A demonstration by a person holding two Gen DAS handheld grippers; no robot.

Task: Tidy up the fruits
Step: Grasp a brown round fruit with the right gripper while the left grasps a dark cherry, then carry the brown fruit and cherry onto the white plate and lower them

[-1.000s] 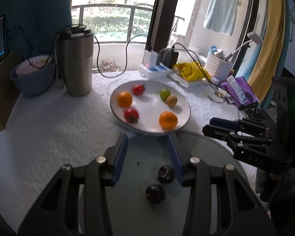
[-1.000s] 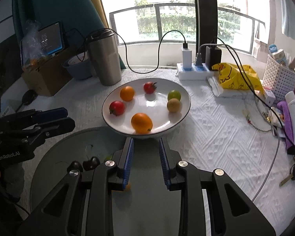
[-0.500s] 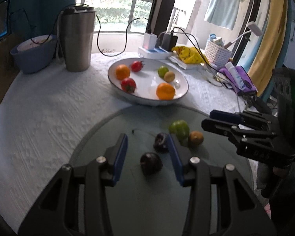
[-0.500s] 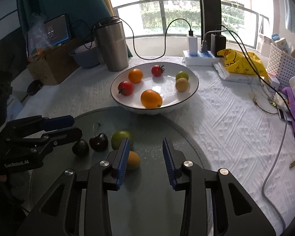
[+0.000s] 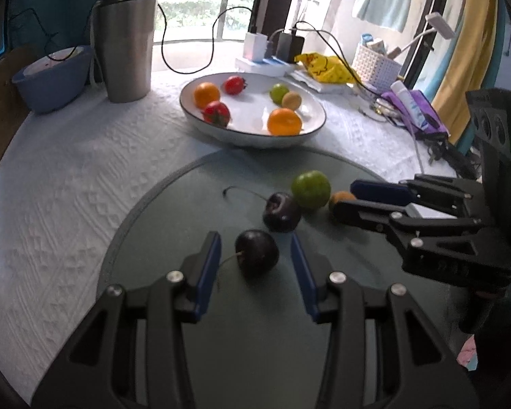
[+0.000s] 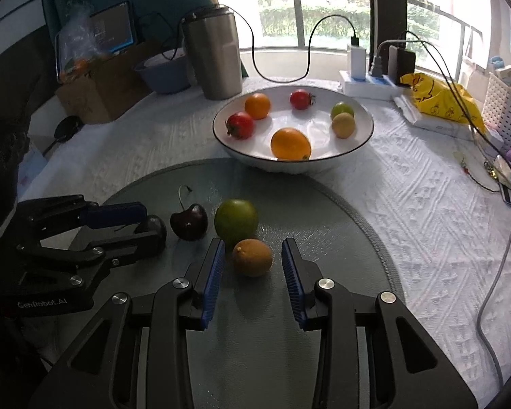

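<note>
Dark cherry (image 5: 256, 251) sits untouched between left claw (image 5: 252, 262); right claw (image 6: 253, 261) seemingly brackets kumquat (image 6: 252, 256).

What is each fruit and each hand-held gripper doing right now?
Left hand-held gripper: open around near cherry, not touching.
Right hand-held gripper: open around small orange fruit.
Far cherry: lying loose.
Green fruit: loose on mat.
White bowl: holds six fruits.

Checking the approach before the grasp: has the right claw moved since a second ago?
Yes. The right claw has dropped toward the grey mat and away from the white bowl, now straddling the small orange fruit.
</note>
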